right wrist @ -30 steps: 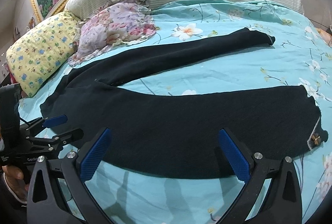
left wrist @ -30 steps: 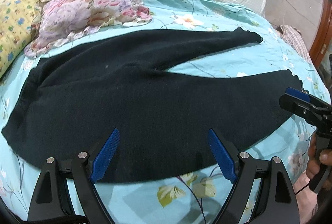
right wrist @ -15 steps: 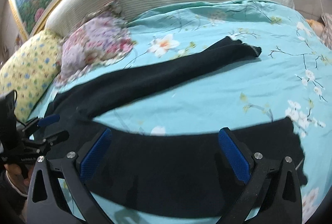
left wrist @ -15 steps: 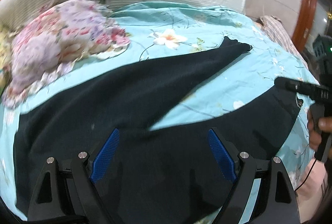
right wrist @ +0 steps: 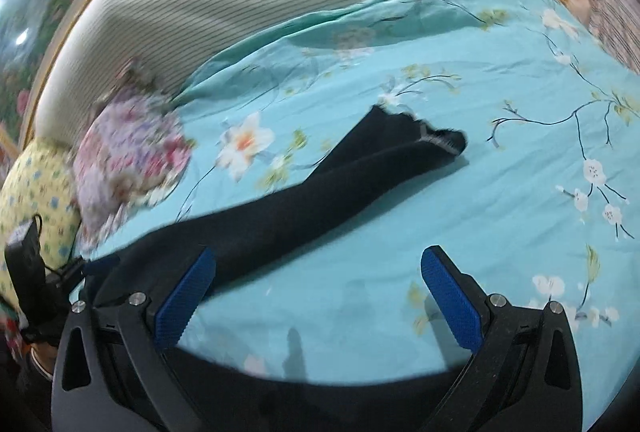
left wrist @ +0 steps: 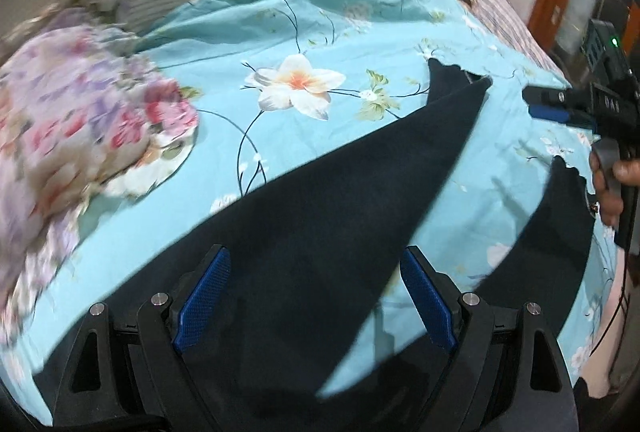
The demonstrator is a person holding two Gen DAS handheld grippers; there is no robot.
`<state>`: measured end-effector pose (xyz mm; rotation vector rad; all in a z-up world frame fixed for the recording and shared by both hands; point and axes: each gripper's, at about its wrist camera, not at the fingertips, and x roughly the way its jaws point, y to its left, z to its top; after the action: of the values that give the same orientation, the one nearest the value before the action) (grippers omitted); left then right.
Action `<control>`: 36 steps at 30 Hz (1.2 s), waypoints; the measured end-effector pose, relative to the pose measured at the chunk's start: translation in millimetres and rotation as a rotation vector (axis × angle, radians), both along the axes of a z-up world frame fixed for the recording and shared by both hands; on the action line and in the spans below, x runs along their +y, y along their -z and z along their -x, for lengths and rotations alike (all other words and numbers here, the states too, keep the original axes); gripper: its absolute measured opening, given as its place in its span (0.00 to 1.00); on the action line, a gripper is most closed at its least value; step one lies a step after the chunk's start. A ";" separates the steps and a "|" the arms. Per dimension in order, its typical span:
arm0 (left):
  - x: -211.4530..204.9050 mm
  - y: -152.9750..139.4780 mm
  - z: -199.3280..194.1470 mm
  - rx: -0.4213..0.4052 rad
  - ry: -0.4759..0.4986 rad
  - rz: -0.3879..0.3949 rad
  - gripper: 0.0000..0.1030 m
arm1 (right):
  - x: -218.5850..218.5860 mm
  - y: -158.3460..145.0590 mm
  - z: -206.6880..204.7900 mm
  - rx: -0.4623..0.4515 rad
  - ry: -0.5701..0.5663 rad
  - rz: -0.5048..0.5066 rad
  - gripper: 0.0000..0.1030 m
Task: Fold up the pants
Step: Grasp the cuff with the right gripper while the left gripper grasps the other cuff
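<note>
Both your grippers were spread open, empty. Left gripper (left wrist: 312, 296) sat over the black pants (left wrist: 320, 200); far leg ran ahead and rightward on the floral bedspread (right wrist: 480, 192). Right gripper (right wrist: 320, 296) was nearer the hems.

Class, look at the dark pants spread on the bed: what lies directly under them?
The pants lie on the turquoise floral bedspread, which shows between both legs. What the cloth covers is hidden.
</note>
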<state>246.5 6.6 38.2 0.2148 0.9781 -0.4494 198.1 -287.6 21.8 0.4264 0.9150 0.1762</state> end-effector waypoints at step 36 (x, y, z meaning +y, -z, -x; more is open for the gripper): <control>-15.0 -2.2 22.6 0.098 0.264 0.140 0.09 | -54.1 22.3 -8.3 0.105 0.169 -0.202 0.09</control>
<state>223.9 -8.4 40.4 0.1976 1.0143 -0.7733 206.4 -341.7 -0.5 0.7031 0.9634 0.0923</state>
